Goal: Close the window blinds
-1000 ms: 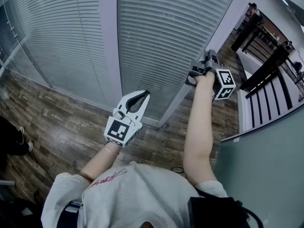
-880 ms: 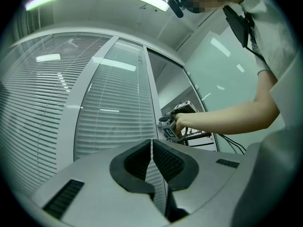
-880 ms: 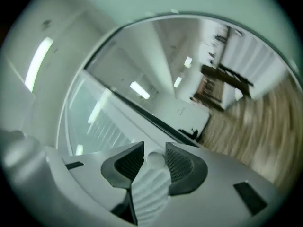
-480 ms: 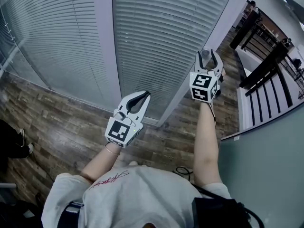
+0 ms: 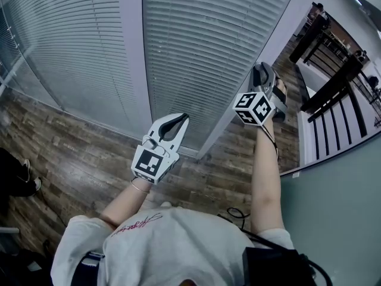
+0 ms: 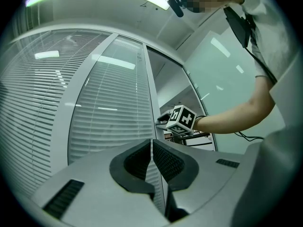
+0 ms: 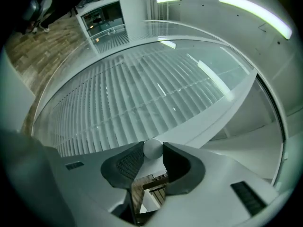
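Slatted grey blinds point(image 5: 202, 46) hang behind the glass panes in front of me. My right gripper point(image 5: 262, 70) reaches to the white frame post at the pane's right edge. In the right gripper view a small white round knob point(image 7: 152, 148) sits between the pads of the right gripper point(image 7: 153, 152), which touch it on both sides. These jaws have just been closing onto it. My left gripper point(image 5: 180, 119) hangs lower, before the middle pane. In the left gripper view the left gripper point(image 6: 152, 145) is shut with nothing in it, and the right gripper's marker cube point(image 6: 182, 118) shows beyond.
A white frame post point(image 5: 132, 52) separates the two blind panes. Wood floor point(image 5: 77, 154) runs below. Dark railings and furniture point(image 5: 333, 82) stand at the right, beside a pale green wall point(image 5: 339, 219). Someone's shoes point(image 5: 24, 180) show at the left edge.
The right gripper rolled over, stood upright with wide jaws half a second ago, and now tilts right with its jaws closed on the knob. The left gripper kept still.
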Demonstrator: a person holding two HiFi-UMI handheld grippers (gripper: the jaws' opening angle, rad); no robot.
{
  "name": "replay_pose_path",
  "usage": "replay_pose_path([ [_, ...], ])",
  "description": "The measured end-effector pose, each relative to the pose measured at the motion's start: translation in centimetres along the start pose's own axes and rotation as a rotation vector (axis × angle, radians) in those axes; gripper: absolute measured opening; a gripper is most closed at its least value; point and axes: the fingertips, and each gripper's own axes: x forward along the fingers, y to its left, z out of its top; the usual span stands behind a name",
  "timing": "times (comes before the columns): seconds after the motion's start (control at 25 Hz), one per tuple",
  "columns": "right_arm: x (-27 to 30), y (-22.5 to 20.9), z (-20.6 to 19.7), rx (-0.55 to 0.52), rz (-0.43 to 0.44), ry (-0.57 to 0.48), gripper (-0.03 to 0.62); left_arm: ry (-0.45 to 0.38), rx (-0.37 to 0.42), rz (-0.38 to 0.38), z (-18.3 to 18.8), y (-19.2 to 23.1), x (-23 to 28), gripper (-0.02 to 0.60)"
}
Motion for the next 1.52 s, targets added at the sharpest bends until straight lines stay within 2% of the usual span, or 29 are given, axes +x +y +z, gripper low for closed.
replay_pose_path([
  [0.08, 0.0, 0.0, 0.1, -0.019, -0.003, -0.001, 0.133, -0.005, 0.003, -0.007, 0.0, -0.1, 0.1, 0.020],
  [0.16, 0.0, 0.0, 0.1, 0.025, -0.005, 0.003, 0.132, -0.004, -0.004, -0.010, 0.1, -0.2, 0.1, 0.020],
  [0.4, 0.0, -0.4, 0.0, 0.324, -0.031, 0.002, 0.130, 0.015, -0.018, 0.016, 0.6, 0.0, 0.0, 0.020],
  [0.68, 0.1, -0.7, -0.3, 0.576, -0.026, 0.000, 0.130, -0.003, -0.012, 0.017, 0.6, 0.1, -0.2, 0.020],
  [1.2, 0.4, -0.8, -1.5, 1.273, -0.042, -0.012, 0.130, -0.015, -0.010, 0.019, 0.5, 0.1, -0.5, 0.020],
  [1.4, 0.5, -1.0, -1.7, 1.396, -0.050, -0.014, 0.130, -0.011, -0.011, 0.027, 0.7, 0.4, -0.6, 0.020],
  [1.52, 0.4, -1.2, -1.9, 1.523, -0.066, -0.017, 0.130, -0.023, 0.008, 0.024, 0.8, 0.3, -0.7, 0.020],
])
